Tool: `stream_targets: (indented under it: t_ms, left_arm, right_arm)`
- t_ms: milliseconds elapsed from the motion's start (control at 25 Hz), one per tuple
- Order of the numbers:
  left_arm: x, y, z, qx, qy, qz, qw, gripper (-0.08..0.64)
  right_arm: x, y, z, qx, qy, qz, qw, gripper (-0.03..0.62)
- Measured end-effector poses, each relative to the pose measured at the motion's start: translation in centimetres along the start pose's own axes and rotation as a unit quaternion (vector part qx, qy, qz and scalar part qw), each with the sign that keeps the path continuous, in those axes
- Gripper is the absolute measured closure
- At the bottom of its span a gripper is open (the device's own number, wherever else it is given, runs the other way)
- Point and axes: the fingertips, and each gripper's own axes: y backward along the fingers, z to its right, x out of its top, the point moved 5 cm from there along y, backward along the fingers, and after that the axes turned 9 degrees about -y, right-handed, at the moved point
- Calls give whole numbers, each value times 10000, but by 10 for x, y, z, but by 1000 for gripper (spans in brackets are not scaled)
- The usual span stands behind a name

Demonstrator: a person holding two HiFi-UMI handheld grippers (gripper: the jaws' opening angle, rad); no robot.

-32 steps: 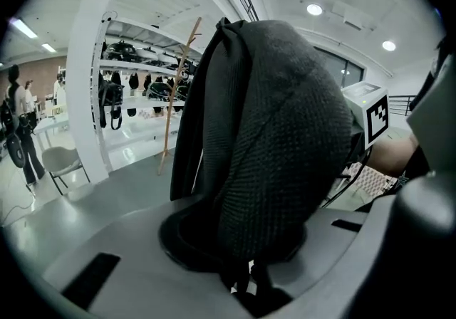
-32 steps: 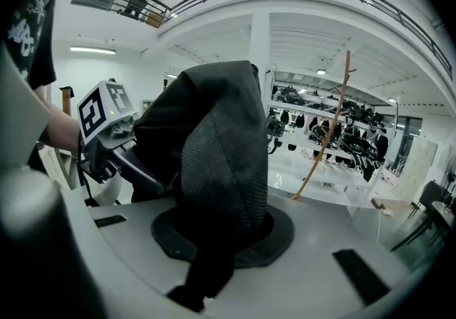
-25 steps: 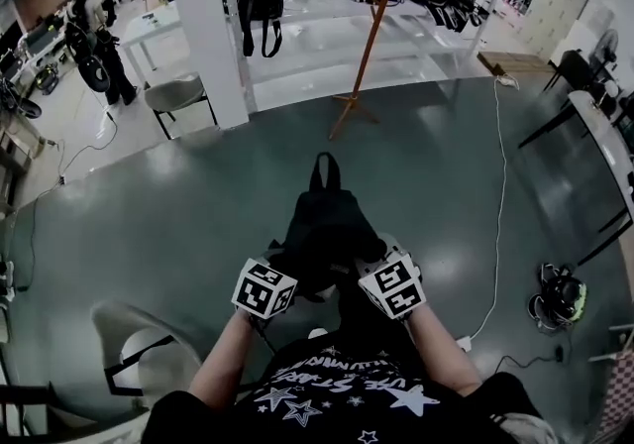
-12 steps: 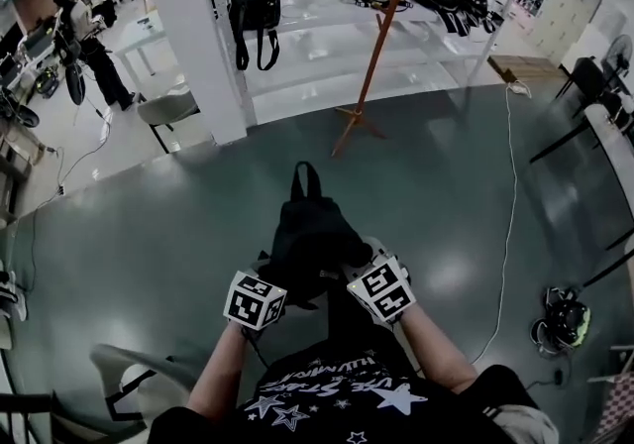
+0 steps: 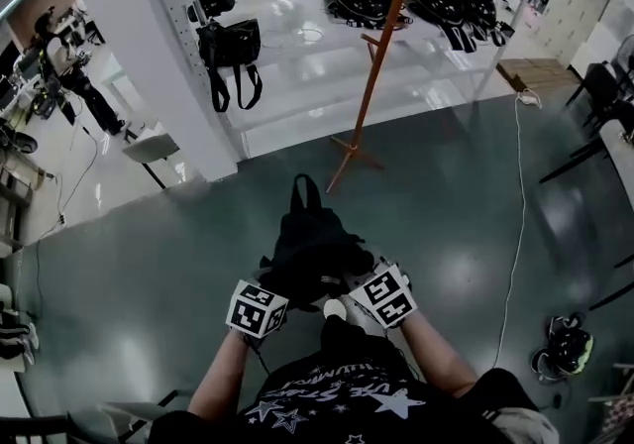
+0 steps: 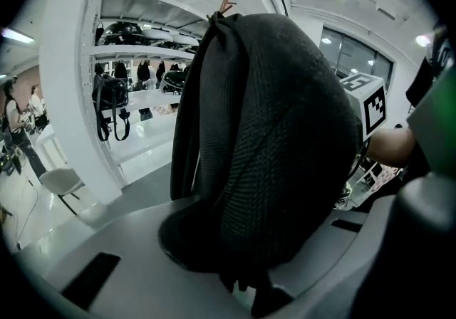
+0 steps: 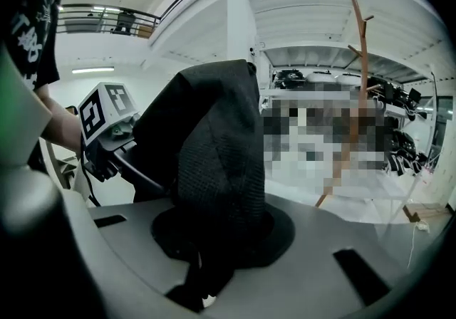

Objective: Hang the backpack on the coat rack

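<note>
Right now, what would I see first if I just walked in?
A black backpack, gripped from both sides by the left gripper and right gripper, in front of the person. Ahead stands a tall orange coat rack on the dark green floor, with white shelves of black bags behind it.

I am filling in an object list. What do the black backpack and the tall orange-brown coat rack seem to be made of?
The black backpack looks like matte woven synthetic fabric: a fine mesh texture shows. The orange-brown coat rack seems smooth wood, by its warm colour and pegs; painted metal is possible.
</note>
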Motion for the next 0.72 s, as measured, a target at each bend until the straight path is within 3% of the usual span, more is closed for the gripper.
stream_targets:
  t_ms: [320, 720]
  left_arm:
    - [81, -72, -46, 7, -291, -38, 9996, 472]
    - [118, -118, -84, -426, -477, -190, 9978, 471]
  right_arm:
    - [36, -31, 101, -162, -83, 240, 9995, 525]
    - [50, -57, 153, -470, -271, 120, 9985, 525]
